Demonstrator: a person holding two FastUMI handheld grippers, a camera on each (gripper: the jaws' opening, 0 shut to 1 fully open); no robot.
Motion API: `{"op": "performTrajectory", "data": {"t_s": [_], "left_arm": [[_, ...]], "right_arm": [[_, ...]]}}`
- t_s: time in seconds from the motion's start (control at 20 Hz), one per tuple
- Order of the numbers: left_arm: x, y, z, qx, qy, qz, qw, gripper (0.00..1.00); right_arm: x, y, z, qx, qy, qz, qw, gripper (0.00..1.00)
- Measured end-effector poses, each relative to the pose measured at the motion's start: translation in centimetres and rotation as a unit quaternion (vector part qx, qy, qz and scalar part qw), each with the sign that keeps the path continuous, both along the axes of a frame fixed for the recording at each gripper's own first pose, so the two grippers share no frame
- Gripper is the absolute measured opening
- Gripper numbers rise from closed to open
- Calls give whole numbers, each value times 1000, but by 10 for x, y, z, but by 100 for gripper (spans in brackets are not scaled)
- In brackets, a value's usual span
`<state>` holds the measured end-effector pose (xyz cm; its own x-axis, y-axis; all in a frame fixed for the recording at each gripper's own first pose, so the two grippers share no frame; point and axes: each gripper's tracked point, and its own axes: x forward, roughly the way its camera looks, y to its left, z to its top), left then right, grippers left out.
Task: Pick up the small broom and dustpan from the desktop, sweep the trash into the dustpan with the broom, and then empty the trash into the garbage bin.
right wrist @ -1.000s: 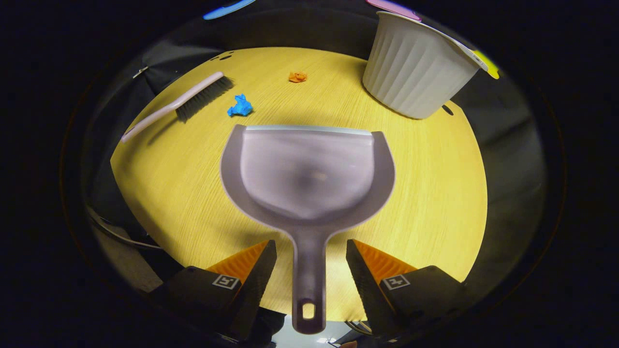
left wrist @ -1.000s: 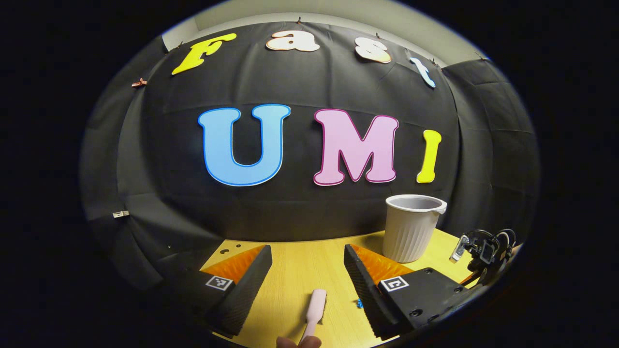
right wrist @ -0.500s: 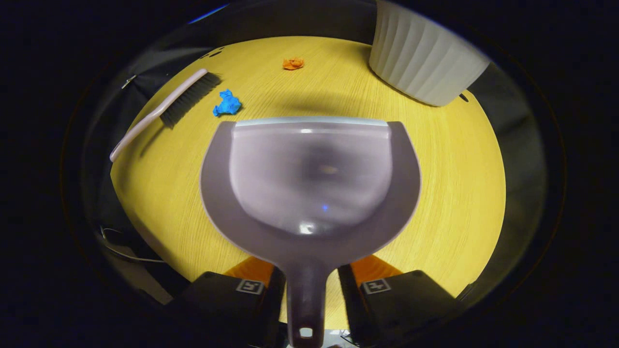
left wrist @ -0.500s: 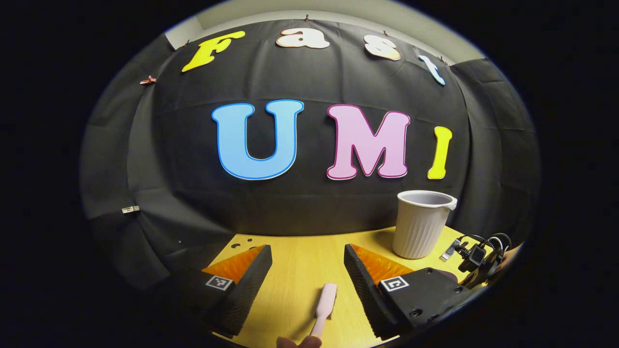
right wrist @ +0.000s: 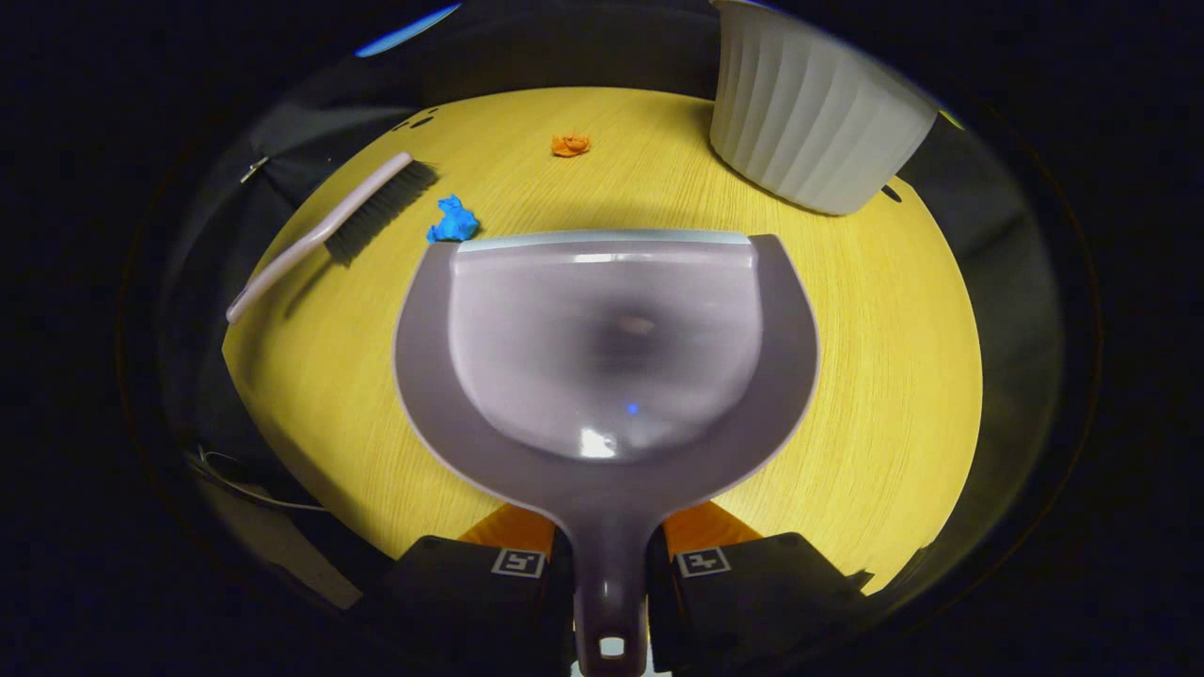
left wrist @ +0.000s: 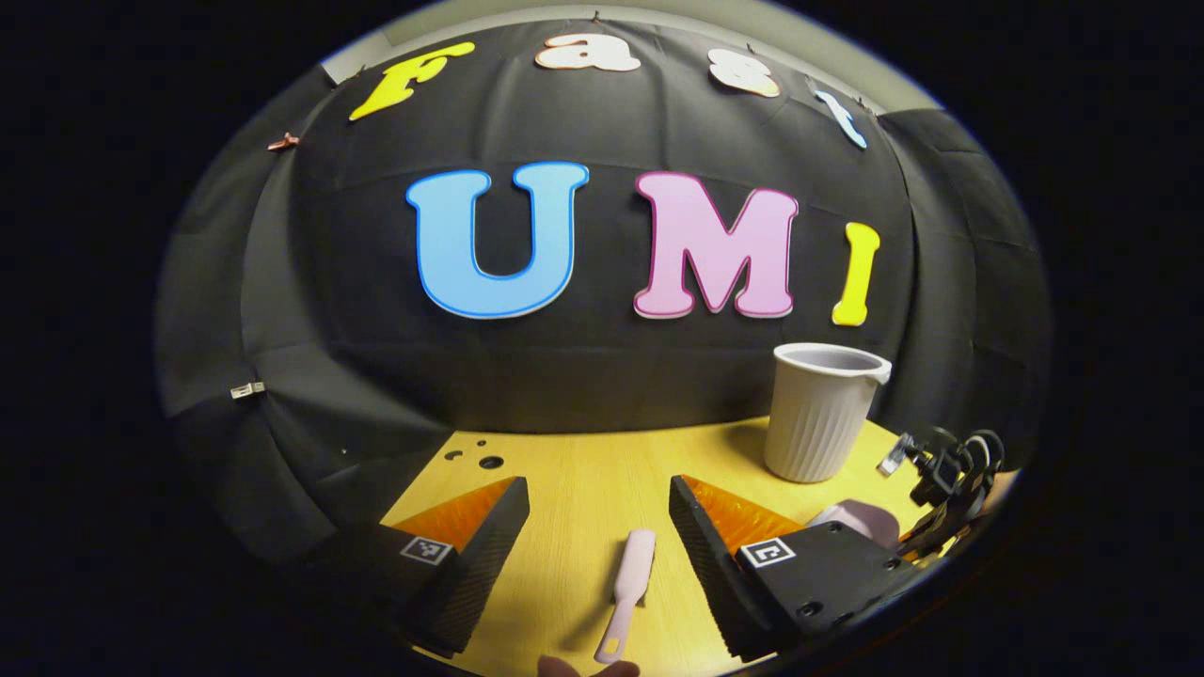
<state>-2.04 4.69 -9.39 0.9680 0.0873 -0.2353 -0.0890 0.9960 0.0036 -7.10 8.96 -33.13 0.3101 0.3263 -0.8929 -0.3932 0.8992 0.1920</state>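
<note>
Desktop: yellow wood-grain desktop (right wrist: pixel 875 357) against the booth's black cloth wall, carrying every item of the task.
Right gripper (right wrist: pixel 609 564): fingers narrow, pressed on either side of the dustpan (right wrist: pixel 607 348) handle — a second ago they stood wide apart beside it, so the pan is now gripped.
Dustpan: front lip near the blue scrap (right wrist: pixel 454 220); it now sits larger and closer in the right gripper view than a second ago.
Left gripper (left wrist: pixel 599 527): fingers wide, holding nothing, the broom (left wrist: pixel 628 578) handle lying on the desktop between and below them — its whole handle end has come into sight.
Broom: not yet picked up; bristles beside the blue scrap.
Trash: blue scrap and orange scrap (right wrist: pixel 570 144), both unswept.
Bin (right wrist: pixel 809 113): upright at the far right of the desktop.
Task meaning: one tool secured — broom pickup likely next.
</note>
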Motion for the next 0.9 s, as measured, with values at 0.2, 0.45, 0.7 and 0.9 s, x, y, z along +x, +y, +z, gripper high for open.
{"op": "performTrajectory", "data": {"t_s": [0.2,0.45,0.7,0.9], "left_arm": [[-1,-19,-59,-19,105,-46,993,95],[-5,-29,-138,-41,240,-71,967,95],[2,-25,-196,-17,319,-75,945,89],[6,-20,-231,-10,362,-63,930,87]], "right_arm": [[-8,-12,17,-25,-35,28,999,36],[-28,-17,30,-29,-47,45,997,36],[-39,-20,33,-28,-47,31,998,36],[-44,-22,35,-28,-48,22,998,36]]}}
